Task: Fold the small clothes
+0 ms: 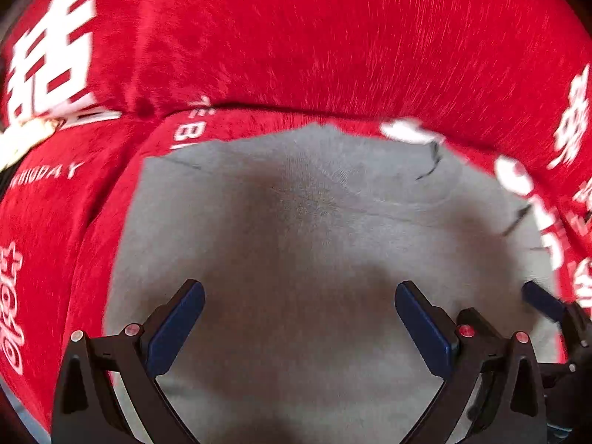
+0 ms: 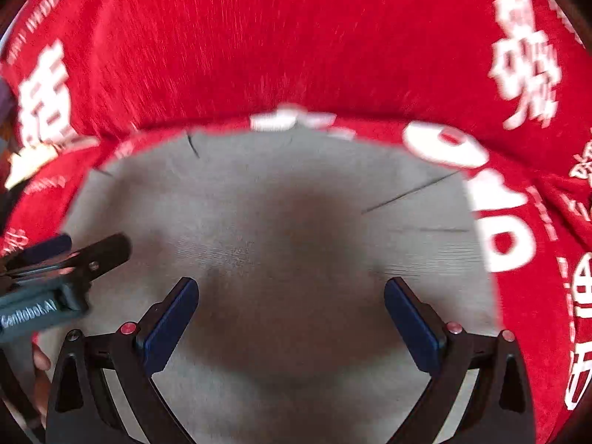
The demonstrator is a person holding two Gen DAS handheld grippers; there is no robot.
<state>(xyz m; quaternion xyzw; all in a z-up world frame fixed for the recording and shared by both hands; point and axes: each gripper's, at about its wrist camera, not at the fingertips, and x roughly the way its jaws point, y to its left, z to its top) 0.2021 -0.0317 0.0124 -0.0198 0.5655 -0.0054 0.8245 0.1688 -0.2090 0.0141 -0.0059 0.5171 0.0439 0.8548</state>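
A grey garment (image 1: 296,240) lies flat on a red cloth with white lettering (image 1: 314,37); it also fills the middle of the right wrist view (image 2: 277,222). My left gripper (image 1: 299,296) is open, just above the grey fabric, holding nothing. My right gripper (image 2: 290,292) is open too, above the same garment and empty. The right gripper's finger shows at the right edge of the left wrist view (image 1: 544,301). The left gripper shows at the left of the right wrist view (image 2: 70,259). The two grippers hover side by side.
The red cloth (image 2: 296,37) surrounds the garment on all sides and forms a raised fold behind it. A pale object (image 1: 22,140) lies at the far left on the cloth.
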